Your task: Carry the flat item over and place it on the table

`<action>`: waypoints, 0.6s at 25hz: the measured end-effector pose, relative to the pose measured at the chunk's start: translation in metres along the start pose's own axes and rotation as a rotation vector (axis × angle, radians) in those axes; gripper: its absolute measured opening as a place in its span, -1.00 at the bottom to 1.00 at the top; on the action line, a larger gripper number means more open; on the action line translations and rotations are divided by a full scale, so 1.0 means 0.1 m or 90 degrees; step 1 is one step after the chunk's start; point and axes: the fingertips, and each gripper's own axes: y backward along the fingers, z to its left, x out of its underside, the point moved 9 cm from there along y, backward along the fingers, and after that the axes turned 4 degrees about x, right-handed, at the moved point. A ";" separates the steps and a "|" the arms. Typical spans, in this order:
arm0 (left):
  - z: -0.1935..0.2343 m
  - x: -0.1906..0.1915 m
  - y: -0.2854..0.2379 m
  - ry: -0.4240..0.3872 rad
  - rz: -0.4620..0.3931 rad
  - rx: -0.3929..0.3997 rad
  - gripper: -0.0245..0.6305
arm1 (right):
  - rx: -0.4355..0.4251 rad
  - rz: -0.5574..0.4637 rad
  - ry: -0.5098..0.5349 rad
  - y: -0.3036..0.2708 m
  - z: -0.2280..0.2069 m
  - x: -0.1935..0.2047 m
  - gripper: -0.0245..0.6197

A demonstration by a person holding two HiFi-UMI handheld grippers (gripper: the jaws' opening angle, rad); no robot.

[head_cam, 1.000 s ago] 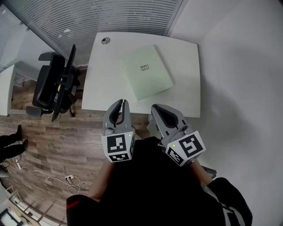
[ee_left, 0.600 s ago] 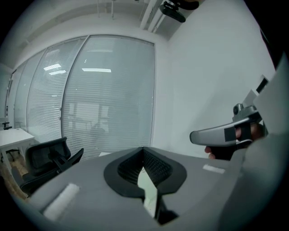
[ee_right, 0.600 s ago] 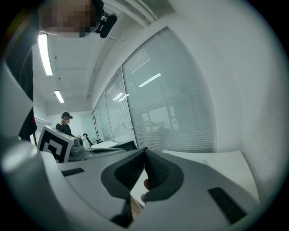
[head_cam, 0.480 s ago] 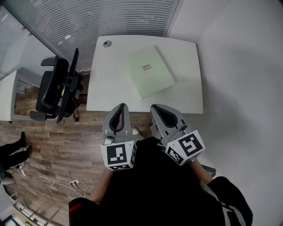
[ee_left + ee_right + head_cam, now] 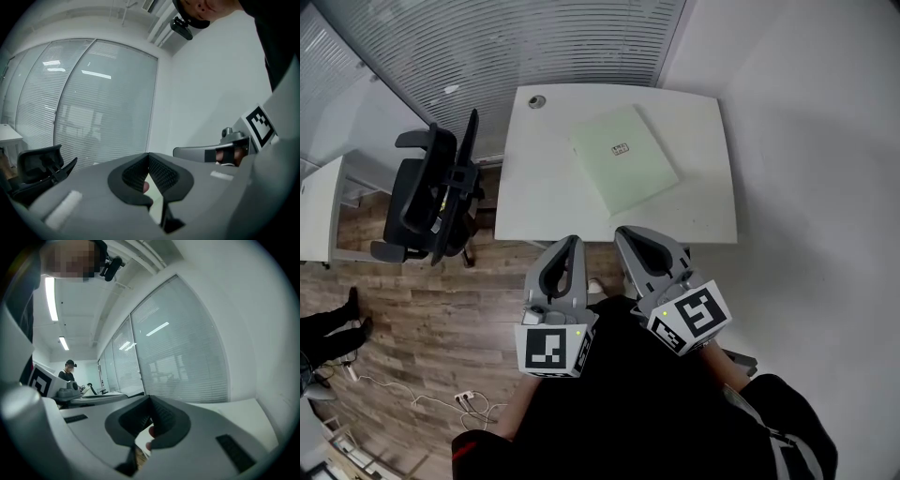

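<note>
Short of the table (image 5: 534, 187), my left gripper (image 5: 571, 241) and right gripper (image 5: 624, 232) hang clenched and empty, so lurching forward could knock the flat item (image 5: 624, 157).

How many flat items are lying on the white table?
1. The green folder lies near the middle of the table. A small round cap sits at the far left corner; nothing looks hidden.
</note>
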 end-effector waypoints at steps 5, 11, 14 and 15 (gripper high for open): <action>-0.03 -0.07 0.12 -0.057 0.002 -0.014 -0.91 | -0.012 -0.023 0.011 -0.04 0.13 -0.06 -0.92; 0.03 -0.12 0.10 -0.019 -0.017 0.010 -0.91 | -0.017 -0.021 0.020 -0.08 0.18 -0.06 -0.92; 0.06 -0.14 0.08 -0.027 -0.046 0.009 -0.91 | -0.015 -0.021 0.020 -0.10 0.16 -0.07 -0.92; 0.07 -0.13 0.06 -0.025 -0.045 0.009 -0.91 | -0.015 -0.021 0.020 -0.10 0.15 -0.06 -0.92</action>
